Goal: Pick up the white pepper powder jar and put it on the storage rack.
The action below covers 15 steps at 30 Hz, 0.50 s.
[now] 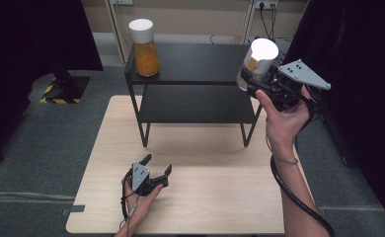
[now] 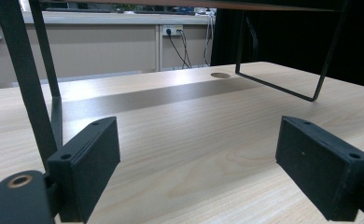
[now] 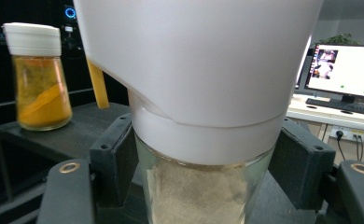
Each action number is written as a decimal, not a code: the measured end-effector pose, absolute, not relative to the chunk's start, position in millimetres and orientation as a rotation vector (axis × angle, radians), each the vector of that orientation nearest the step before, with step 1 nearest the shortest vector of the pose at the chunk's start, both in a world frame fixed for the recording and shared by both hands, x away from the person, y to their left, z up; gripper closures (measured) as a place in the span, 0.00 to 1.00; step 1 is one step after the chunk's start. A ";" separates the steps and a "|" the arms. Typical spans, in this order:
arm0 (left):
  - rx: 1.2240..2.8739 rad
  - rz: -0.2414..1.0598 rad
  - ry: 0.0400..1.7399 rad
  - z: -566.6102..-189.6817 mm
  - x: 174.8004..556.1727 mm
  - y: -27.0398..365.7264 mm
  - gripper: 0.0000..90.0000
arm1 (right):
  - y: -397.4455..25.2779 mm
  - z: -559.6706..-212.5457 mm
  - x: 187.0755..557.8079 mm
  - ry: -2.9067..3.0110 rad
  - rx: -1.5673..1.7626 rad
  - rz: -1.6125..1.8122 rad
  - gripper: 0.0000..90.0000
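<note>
So the high view gives the whole layout: a black two-level shelf (image 1: 190, 84) standing on the far half of a light wooden table (image 1: 205, 197), with the right gripper (image 1: 259, 89) up at the shelf's right end and the left gripper (image 1: 156, 170) down on the table in front of the shelf, well apart from it. The right gripper view adds stuff you can't get from above: the jar (image 3: 203, 140) it holds has pale sandy powder in the glass part under a big white lid, and off past the shelf there's a lit monitor (image 3: 343, 70) with a keyboard on a desk. The left gripper view looks low across the tabletop under the shelf, showing the shelf's thin black legs (image 2: 26, 84) and a wall socket with cables (image 2: 173, 32) behind. Claws: the right one is closed snug around the glass body of the jar just below the lid, pads touching both sides, holding it roughly upright beside the shelf's top right corner, off the surface. The left one sits wide open, nothing between the pads, resting in a hand on the table. Count: two jars total, the held one plus an orange-powder jar (image 1: 144, 49) with a white lid standing on the shelf's top level at its left end; two grippers; one shelf; one table.
</note>
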State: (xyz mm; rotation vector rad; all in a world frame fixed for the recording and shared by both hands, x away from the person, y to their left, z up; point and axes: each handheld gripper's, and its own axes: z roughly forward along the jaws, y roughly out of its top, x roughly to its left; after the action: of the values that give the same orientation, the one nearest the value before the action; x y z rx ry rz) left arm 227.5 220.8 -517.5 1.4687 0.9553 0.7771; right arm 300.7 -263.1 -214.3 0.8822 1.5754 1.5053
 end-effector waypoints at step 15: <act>1.470 0.779 0.954 -517.6 227.5 220.8 0.15 | -251.9 -191.8 330.0 1.580 0.943 1.426 0.34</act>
State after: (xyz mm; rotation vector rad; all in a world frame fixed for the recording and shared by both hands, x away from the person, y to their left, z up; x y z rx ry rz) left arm 227.5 220.8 -517.6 1.4698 0.9536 0.7786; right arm 330.0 -251.9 -191.8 0.9428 1.5797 1.4262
